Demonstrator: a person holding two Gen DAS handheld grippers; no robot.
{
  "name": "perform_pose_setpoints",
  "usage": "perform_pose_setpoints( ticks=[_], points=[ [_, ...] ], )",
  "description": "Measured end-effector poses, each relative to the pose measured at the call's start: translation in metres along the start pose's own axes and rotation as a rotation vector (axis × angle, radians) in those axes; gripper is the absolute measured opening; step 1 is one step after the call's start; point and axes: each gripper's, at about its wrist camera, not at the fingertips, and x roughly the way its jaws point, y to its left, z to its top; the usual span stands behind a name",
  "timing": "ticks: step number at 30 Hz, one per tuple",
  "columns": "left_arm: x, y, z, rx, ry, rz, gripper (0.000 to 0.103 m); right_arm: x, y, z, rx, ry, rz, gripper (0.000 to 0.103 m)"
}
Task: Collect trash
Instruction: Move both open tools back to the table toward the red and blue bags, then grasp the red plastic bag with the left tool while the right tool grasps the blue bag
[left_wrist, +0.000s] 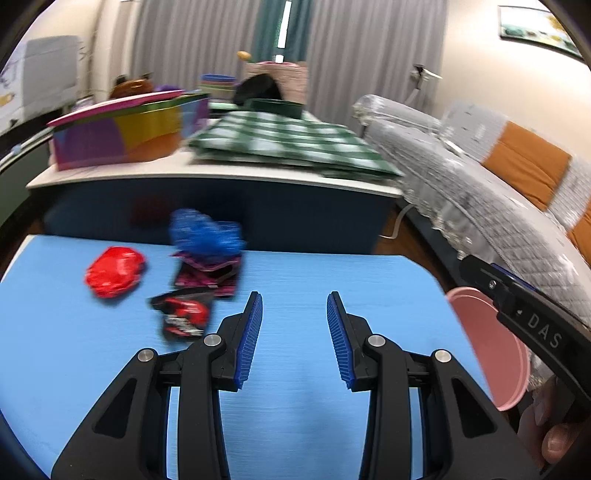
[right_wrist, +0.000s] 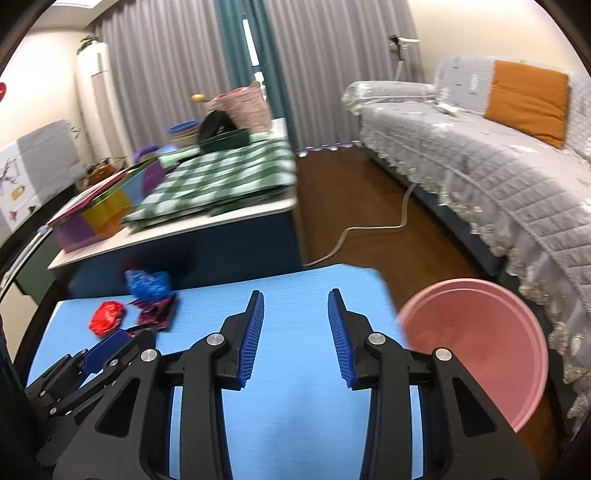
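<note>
Several wrappers lie on the blue table (left_wrist: 295, 295) at its far left: a crumpled red one (left_wrist: 114, 271), a crumpled blue one (left_wrist: 205, 232), a dark pink-and-black packet (left_wrist: 208, 275) and a red-and-black packet (left_wrist: 183, 315). They also show in the right wrist view, the red wrapper (right_wrist: 107, 317) and the blue wrapper (right_wrist: 147, 284) among them. My left gripper (left_wrist: 294, 306) is open and empty, just right of the wrappers. My right gripper (right_wrist: 295, 306) is open and empty over the table's middle. A pink bin (right_wrist: 476, 343) stands off the table's right edge.
A white-topped desk (left_wrist: 207, 173) behind the table carries a colourful box (left_wrist: 125, 133) and a green checked cloth (left_wrist: 291, 144). A grey sofa (right_wrist: 480, 158) with an orange cushion runs along the right. A cable (right_wrist: 369, 229) lies on the wooden floor.
</note>
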Motion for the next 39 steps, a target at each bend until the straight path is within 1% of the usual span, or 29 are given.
perform_pose_setpoints(
  ticks=[1, 6, 17, 19, 20, 21, 22, 24, 25, 26, 28, 30, 32, 36, 39],
  points=[
    [0.001, 0.007, 0.0, -0.008, -0.002, 0.014, 0.036, 0.004, 0.008, -0.001, -0.008, 0.002, 0.012, 0.032],
    [0.0, 0.043, 0.0, -0.047, -0.015, 0.08, 0.036, 0.021, 0.034, -0.006, -0.024, 0.019, 0.064, 0.03],
    [0.014, 0.116, 0.003, -0.181, -0.029, 0.23, 0.037, 0.057, 0.073, -0.004, -0.047, 0.036, 0.179, 0.03],
    [0.018, 0.128, 0.004, -0.21, -0.031, 0.26, 0.041, 0.063, 0.078, -0.004, -0.054, 0.041, 0.195, 0.03],
    [0.021, 0.132, 0.004, -0.217, -0.031, 0.272, 0.051, 0.068, 0.082, -0.004, -0.055, 0.047, 0.21, 0.031],
    [0.024, 0.137, 0.005, -0.232, -0.027, 0.289, 0.059, 0.073, 0.086, -0.004, -0.057, 0.053, 0.224, 0.031],
    [0.027, 0.142, 0.006, -0.244, -0.023, 0.295, 0.061, 0.077, 0.089, -0.004, -0.062, 0.059, 0.235, 0.031],
    [0.032, 0.148, 0.007, -0.257, -0.021, 0.31, 0.07, 0.088, 0.1, -0.005, -0.078, 0.078, 0.263, 0.035],
    [0.035, 0.15, 0.007, -0.262, -0.016, 0.322, 0.073, 0.092, 0.104, -0.005, -0.087, 0.084, 0.274, 0.04],
    [0.039, 0.154, 0.008, -0.269, -0.01, 0.329, 0.079, 0.096, 0.109, -0.005, -0.096, 0.088, 0.282, 0.048],
    [0.046, 0.157, 0.011, -0.276, 0.004, 0.337, 0.082, 0.104, 0.115, -0.006, -0.098, 0.095, 0.29, 0.056],
    [0.053, 0.16, 0.014, -0.271, 0.016, 0.349, 0.085, 0.114, 0.122, -0.006, -0.104, 0.112, 0.307, 0.058],
    [0.061, 0.161, 0.016, -0.263, 0.035, 0.35, 0.086, 0.123, 0.129, -0.004, -0.123, 0.118, 0.302, 0.064],
    [0.072, 0.159, 0.022, -0.249, 0.063, 0.36, 0.086, 0.139, 0.139, -0.001, -0.146, 0.137, 0.32, 0.067],
    [0.08, 0.159, 0.025, -0.243, 0.102, 0.382, 0.086, 0.151, 0.147, -0.002, -0.169, 0.165, 0.336, 0.067]
  ],
)
